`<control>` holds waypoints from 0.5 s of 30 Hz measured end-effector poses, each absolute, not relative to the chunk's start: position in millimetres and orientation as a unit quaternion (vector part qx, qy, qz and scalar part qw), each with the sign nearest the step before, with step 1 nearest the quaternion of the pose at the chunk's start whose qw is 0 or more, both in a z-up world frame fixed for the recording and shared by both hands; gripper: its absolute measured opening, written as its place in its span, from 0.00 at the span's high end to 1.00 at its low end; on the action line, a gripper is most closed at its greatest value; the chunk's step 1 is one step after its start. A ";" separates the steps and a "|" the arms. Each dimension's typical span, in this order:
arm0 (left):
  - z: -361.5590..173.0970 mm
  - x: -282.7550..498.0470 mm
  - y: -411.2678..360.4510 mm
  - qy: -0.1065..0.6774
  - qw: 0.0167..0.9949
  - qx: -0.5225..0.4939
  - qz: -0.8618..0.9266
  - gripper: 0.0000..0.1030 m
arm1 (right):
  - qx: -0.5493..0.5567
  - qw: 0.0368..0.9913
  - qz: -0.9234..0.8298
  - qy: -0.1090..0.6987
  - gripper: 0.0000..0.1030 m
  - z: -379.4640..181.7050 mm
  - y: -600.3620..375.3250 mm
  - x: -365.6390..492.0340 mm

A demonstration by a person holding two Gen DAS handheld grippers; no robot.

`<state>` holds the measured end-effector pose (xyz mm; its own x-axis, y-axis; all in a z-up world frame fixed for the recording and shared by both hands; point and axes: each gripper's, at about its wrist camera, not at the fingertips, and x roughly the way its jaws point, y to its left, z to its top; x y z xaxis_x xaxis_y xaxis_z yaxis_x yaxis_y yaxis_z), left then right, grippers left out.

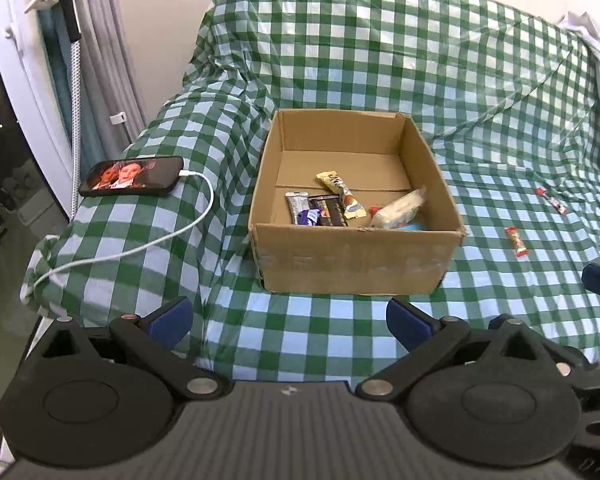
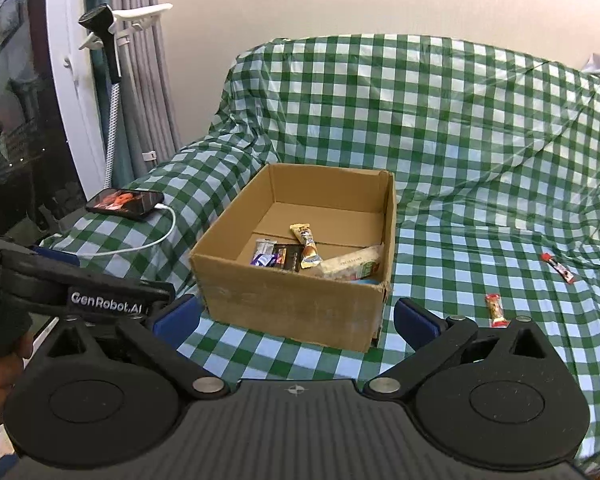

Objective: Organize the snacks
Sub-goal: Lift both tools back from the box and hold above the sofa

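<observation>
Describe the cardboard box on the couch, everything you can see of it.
The cardboard box is plain brown corrugated card, open-topped, with no flaps showing, and sits upright on the green checked cloth. Its front wall looks scuffed and pale, and one near corner is frayed. Several wrapped snacks lie heaped at its near end. Neither gripper touches it.

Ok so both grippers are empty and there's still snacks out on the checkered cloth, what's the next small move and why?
Probably bring the right gripper over to the nearer red snack bar on the checkered cloth. Its fingers stand wide open with nothing between them, and that bar lies closest on its side. It and another red bar remain outside the cardboard box, which already holds several snacks.
</observation>
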<state>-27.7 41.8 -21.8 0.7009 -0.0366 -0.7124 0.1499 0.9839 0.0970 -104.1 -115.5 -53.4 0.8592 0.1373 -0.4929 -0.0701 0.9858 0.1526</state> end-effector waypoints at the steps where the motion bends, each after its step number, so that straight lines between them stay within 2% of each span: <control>1: -19.1 -34.1 42.0 0.379 0.921 0.073 -0.053 0.00 | 0.063 0.963 0.053 0.256 0.01 -52.0 -114.7 -109.4; 15: 2.3 -91.1 46.5 0.337 0.937 0.072 -0.050 0.00 | 0.051 0.976 0.044 0.208 0.01 -37.0 -112.5 -167.2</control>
